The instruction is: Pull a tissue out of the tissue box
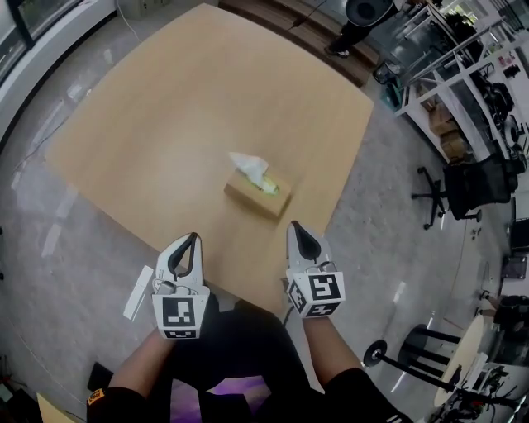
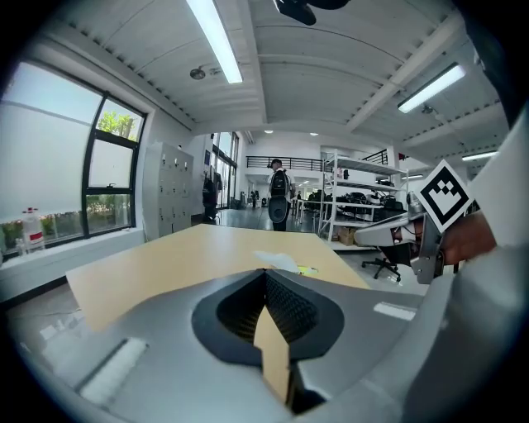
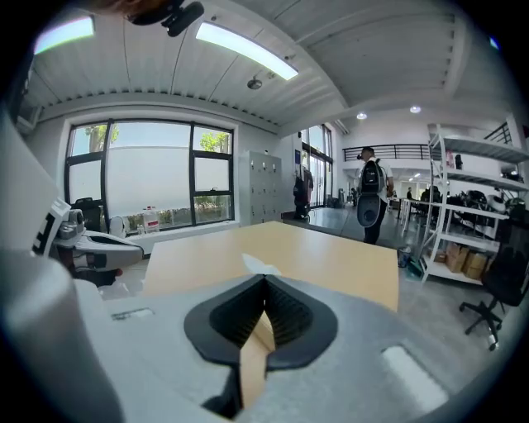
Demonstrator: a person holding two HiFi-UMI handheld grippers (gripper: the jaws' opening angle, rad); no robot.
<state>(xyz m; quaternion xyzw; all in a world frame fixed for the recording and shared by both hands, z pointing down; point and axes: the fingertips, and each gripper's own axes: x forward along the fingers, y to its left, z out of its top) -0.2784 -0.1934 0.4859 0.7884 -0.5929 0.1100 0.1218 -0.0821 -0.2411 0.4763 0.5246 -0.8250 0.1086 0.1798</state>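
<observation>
On my feed, a pale square wooden table (image 1: 207, 99) fills centre frame; a black swivel office chair (image 1: 467, 186) stands at the right edge.

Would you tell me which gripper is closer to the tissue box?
The right gripper: its tips lie just off the near right corner of the tissue box, while the left gripper sits farther to the left.

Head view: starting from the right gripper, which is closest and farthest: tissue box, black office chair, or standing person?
1. Tissue box, on the table just ahead of the right gripper.
2. Black office chair, off to the table's right.
3. Standing person, past the table's far edge.
</observation>
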